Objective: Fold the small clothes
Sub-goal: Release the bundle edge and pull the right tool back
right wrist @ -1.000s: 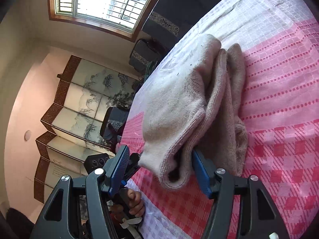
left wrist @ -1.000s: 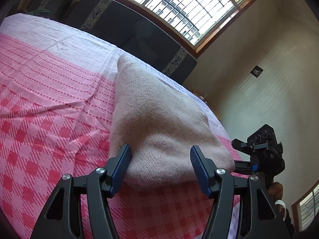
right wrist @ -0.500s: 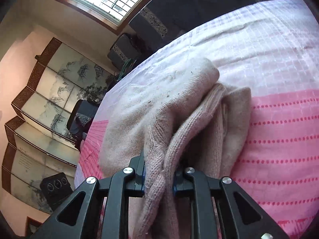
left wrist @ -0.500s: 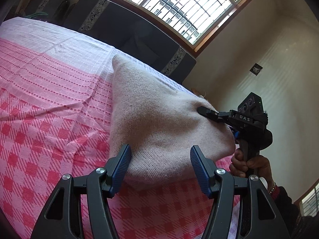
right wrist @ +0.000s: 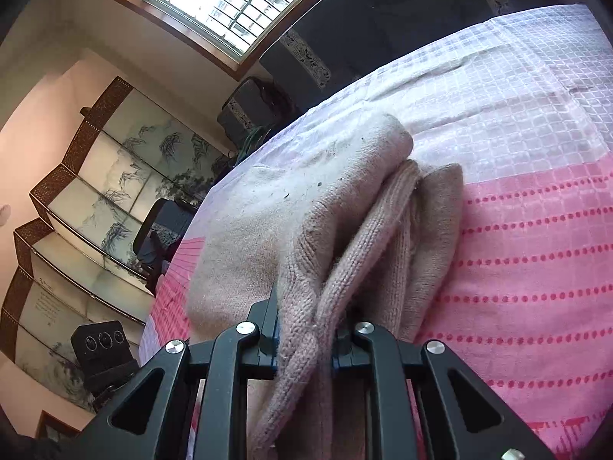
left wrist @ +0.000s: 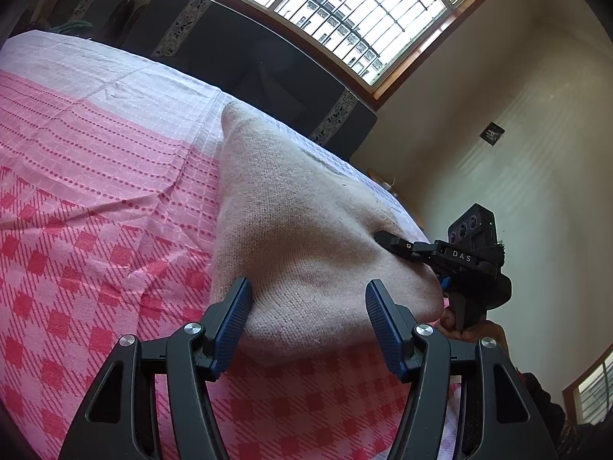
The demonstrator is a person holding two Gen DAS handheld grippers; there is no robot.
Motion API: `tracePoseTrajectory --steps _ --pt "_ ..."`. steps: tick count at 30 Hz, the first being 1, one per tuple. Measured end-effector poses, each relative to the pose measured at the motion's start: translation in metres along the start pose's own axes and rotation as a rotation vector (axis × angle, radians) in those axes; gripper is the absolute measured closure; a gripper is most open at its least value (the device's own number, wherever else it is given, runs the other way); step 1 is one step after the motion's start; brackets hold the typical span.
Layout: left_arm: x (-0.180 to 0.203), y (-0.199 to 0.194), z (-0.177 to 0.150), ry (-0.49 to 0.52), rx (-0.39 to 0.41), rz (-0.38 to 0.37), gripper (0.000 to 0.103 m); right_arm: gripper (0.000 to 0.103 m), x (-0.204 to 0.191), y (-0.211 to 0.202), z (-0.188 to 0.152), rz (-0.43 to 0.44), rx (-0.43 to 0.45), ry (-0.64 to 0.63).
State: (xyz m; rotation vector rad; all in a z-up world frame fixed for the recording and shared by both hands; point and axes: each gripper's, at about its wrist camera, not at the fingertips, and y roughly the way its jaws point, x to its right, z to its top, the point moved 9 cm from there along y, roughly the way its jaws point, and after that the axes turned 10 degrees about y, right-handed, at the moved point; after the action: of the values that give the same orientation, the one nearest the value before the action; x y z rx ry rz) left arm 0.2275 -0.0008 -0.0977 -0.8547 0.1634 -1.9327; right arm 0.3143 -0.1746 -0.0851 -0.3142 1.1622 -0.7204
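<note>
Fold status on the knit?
Done: beige knit already lies doubled on the pink sheet, layers visible at its edge. In hand: right hand-held gripper is clamped on the top layer; the left is open at the near edge. Left: finish the fold and release.

The setting is a room in a home. A pink checked bedspread [left wrist: 95,230] covers a bed. A barred window [left wrist: 345,7] with wooden frame sits above dark cushioned seating [left wrist: 245,50]. A painted folding screen [right wrist: 95,199] stands against one wall.
</note>
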Motion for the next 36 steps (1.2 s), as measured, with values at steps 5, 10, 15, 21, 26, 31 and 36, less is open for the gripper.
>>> tracePoseTrajectory --steps 5,10,15,21,26,31,36 --pt "0.002 0.001 0.0 0.009 -0.005 0.018 0.041 0.081 0.013 -0.002 -0.002 0.042 -0.021 0.061" --pt "0.005 0.004 0.0 0.034 -0.017 0.049 0.04 0.075 0.014 -0.038 -0.003 -0.044 0.094 0.04" --pt "0.006 0.005 0.001 0.05 -0.018 0.079 0.04 0.074 -0.044 -0.077 -0.032 -0.143 0.194 -0.227" --pt "0.012 0.003 0.002 0.114 -0.012 0.185 0.04 0.079 -0.029 -0.041 -0.076 -0.439 0.07 -0.465" --pt "0.007 -0.01 0.006 0.183 -0.002 0.379 0.037 0.084 -0.01 -0.043 -0.078 -0.412 0.079 -0.399" --pt "0.008 -0.019 0.015 0.265 0.019 0.491 0.028 0.083 -0.012 -0.048 -0.074 -0.344 0.091 -0.34" --pt "0.014 -0.018 0.022 0.352 0.02 0.551 0.025 0.077 -0.017 -0.073 -0.064 -0.258 0.163 -0.238"
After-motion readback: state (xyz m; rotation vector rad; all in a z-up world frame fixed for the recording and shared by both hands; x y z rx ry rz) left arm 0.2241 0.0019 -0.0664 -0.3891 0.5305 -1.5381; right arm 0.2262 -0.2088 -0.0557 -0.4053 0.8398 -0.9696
